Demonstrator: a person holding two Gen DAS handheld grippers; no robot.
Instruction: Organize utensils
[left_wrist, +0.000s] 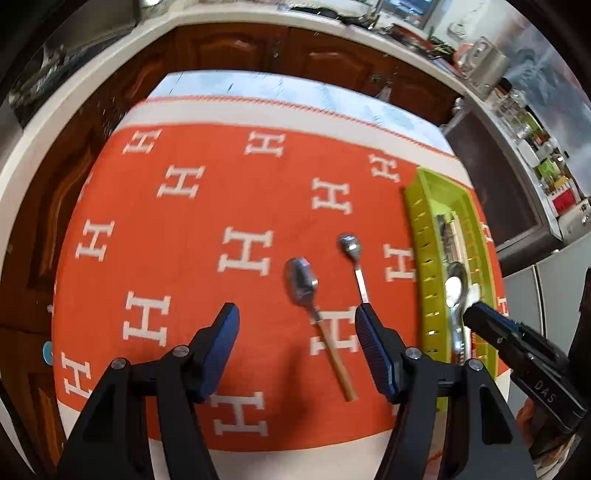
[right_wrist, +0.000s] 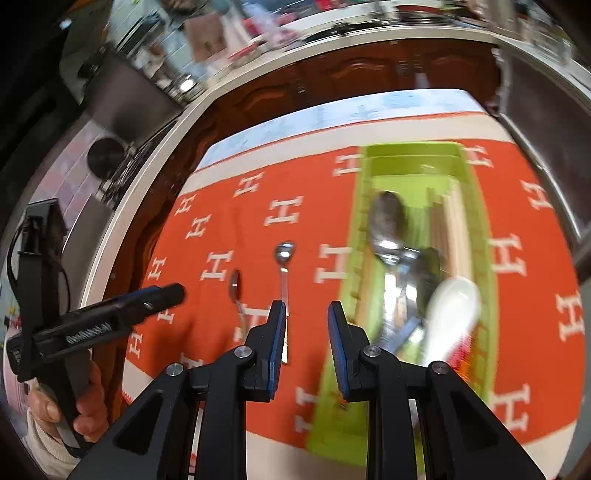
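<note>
Now we are hovering the left tool (left_wrist: 297, 325) over the orange cloth (left_wrist: 207, 206) on the worktop, its jaws standing apart with nothing between them. In the left wrist view the wooden-handled spoon (left_wrist: 317, 314) is lying at lower centre, and the slim metal spoon (left_wrist: 354, 266) is lying just to its right, its handle end disappearing behind the tool's right pad. The green tray (left_wrist: 424, 258) at the right edge is already holding several utensils. The right tool (right_wrist: 306, 321) is sitting empty too, jaws narrowly parted, over the cloth just left of the tray's rim. We are judging the next pick: we should be straddling one handle crosswise, clear of its neighbour, before closing.
</note>
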